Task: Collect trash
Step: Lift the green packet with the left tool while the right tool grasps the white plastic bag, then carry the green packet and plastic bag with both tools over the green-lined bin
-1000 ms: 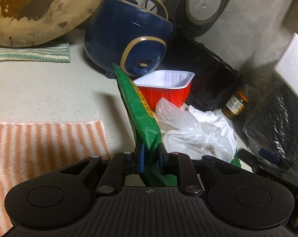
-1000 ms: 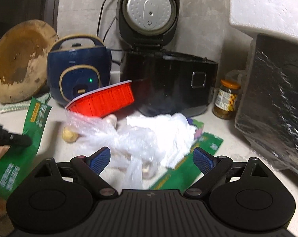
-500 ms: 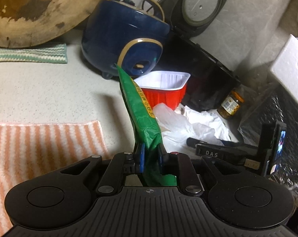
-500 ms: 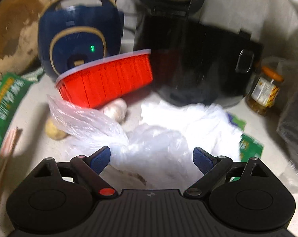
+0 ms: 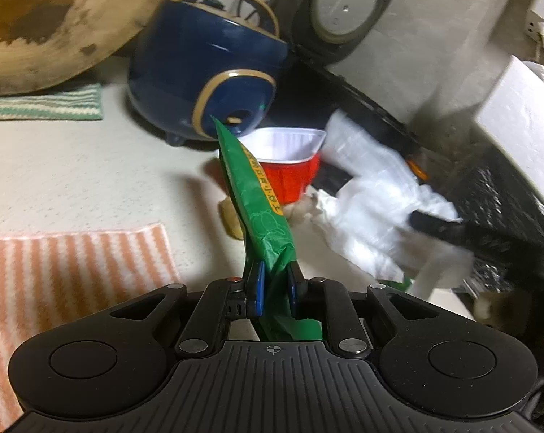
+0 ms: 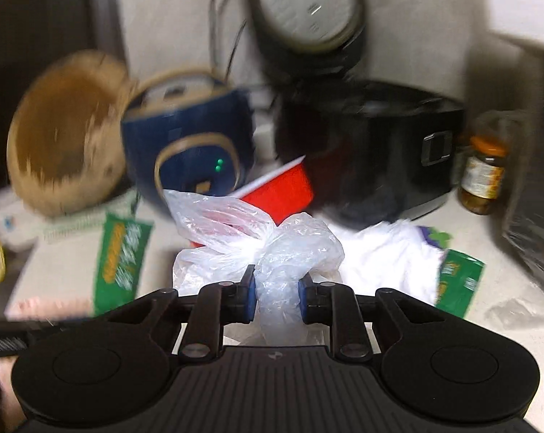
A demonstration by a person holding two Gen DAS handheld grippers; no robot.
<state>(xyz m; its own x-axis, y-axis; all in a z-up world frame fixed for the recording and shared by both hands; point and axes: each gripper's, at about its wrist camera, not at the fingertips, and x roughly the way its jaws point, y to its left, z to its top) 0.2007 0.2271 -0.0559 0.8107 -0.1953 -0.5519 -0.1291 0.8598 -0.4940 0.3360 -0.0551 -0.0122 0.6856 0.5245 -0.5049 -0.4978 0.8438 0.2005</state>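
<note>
L jaws: my left gripper (image 5: 274, 283) is pinched tight on the green wrapper (image 5: 259, 202), nearly closed, blue pads flat on both faces.
L load axis: wrapper's long axis runs fwd & up from the jaws, tip toward the blue cooker (image 5: 203, 72); held clear of the bench (image 5: 73, 176).
R jaws: my right gripper (image 6: 276, 294) is clamped on the clear plastic bag (image 6: 261, 249) at its bunched neck, gap only as wide as the wad.
R load: bag bulges fwd & left of the jaws; view is blurred, can't tell if it's off the bench yet.
Next trash: white crumpled plastic (image 6: 387, 256) just beyond the R jaws, to their right, w/ a second green wrapper (image 6: 457, 281) beside it.
Also: red tray (image 6: 282, 191) straight ahead behind the bag, tilted.
Nearer arm: R, I reckon; L sits further left, by the striped cloth (image 5: 69, 270).
Catch: both jaws full, so I'd need to drop off first.
</note>
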